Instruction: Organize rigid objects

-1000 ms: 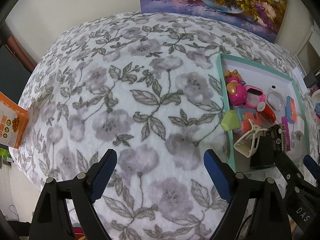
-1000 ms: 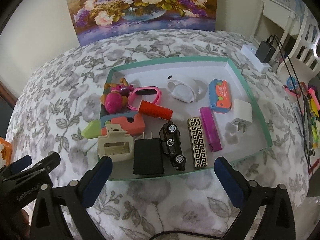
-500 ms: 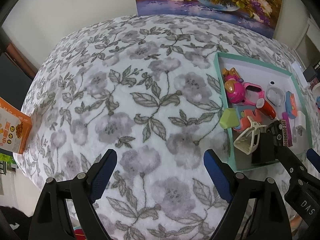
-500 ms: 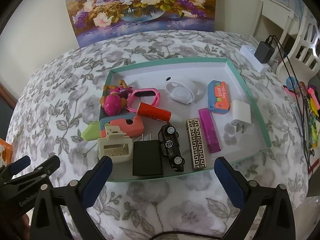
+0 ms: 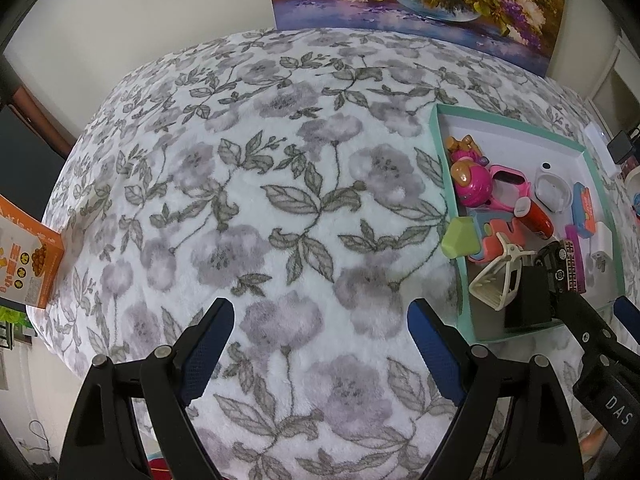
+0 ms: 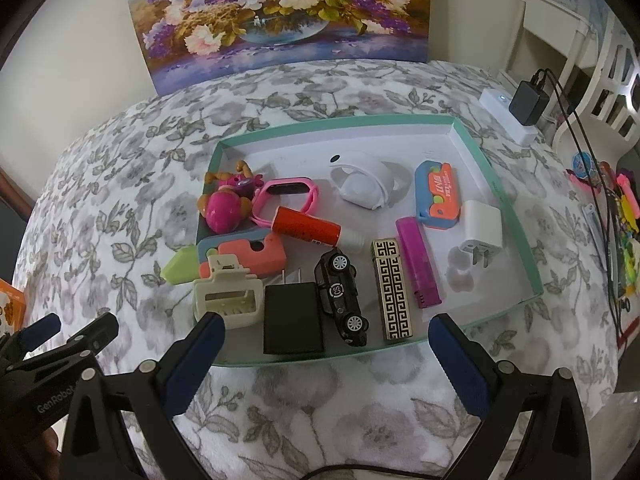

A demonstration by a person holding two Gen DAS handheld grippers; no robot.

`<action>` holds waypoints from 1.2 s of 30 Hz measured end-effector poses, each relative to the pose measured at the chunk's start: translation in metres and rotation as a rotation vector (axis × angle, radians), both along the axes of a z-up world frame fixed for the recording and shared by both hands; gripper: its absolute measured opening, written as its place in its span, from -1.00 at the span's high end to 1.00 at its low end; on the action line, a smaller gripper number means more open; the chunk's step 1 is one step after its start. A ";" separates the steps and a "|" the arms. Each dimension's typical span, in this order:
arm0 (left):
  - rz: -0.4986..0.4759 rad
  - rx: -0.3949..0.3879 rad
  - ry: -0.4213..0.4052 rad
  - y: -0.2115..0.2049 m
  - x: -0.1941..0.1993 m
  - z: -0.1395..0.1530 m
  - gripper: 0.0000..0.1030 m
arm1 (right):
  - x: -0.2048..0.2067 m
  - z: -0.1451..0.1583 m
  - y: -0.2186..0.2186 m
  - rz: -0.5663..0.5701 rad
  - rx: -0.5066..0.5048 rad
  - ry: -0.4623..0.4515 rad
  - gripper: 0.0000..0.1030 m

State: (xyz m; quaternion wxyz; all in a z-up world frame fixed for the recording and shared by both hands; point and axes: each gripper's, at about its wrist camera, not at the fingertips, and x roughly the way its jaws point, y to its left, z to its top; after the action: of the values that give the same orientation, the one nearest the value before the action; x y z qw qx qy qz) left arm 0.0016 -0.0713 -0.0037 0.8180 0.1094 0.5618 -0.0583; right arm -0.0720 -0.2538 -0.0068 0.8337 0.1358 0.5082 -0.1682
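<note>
Both grippers stand with their jaws wide apart and nothing between the pads. Left gripper (image 5: 320, 344): poised over a bare stretch of the floral blanket (image 5: 248, 208), well to the left of the tray; its blue pads face each other across the fabric. Right gripper (image 6: 326, 354): poised over the near rim of the teal tray (image 6: 496, 184), its pads flanking the tray's near edge without touching any item.

Tray contents, as the right wrist view shows them. Near row, left to right: a cream hair claw clip (image 6: 228, 294), a black plug adapter (image 6: 294, 318) with its prongs pointing away, a black toy car (image 6: 340, 296), a gold-and-black patterned lighter (image 6: 391, 288), and a purple lighter (image 6: 418, 262). A white charger plug (image 6: 480, 230) lies on the right, prongs toward the viewer. Far row: a pink toy figure (image 6: 224, 204) in the left corner, a pink watch (image 6: 286, 196) beside it, a white rounded holder (image 6: 366, 184), and a blue-and-orange case (image 6: 436, 194). A red tube (image 6: 306, 228) lies across the pink watch's strap. A coral-and-blue toy (image 6: 248, 252) lies at the left wall, and a light green piece (image 6: 180, 268) sticks out over that wall onto the blanket.

A flower painting (image 6: 280, 12) leans against the wall behind; an orange box (image 5: 28, 256) stands at the blanket's left edge.
</note>
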 end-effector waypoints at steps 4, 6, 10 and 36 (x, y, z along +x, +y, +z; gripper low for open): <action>-0.002 0.001 -0.001 0.000 0.001 0.000 -0.73 | 0.000 0.000 -0.001 0.002 0.001 0.001 -1.00; -0.005 0.003 -0.002 0.000 0.001 0.000 -0.73 | 0.001 0.000 -0.001 0.003 0.000 0.002 -1.00; -0.012 0.007 -0.003 0.000 0.001 0.000 -0.73 | 0.002 -0.001 0.000 0.002 0.002 0.004 -1.00; -0.012 0.012 -0.004 0.001 0.001 0.000 -0.73 | 0.003 -0.002 0.001 0.004 0.002 0.007 -1.00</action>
State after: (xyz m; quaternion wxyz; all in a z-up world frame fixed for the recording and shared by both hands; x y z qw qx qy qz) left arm 0.0025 -0.0708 -0.0039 0.8180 0.1176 0.5598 -0.0598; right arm -0.0691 -0.2528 -0.0092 0.8322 0.1352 0.5114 -0.1663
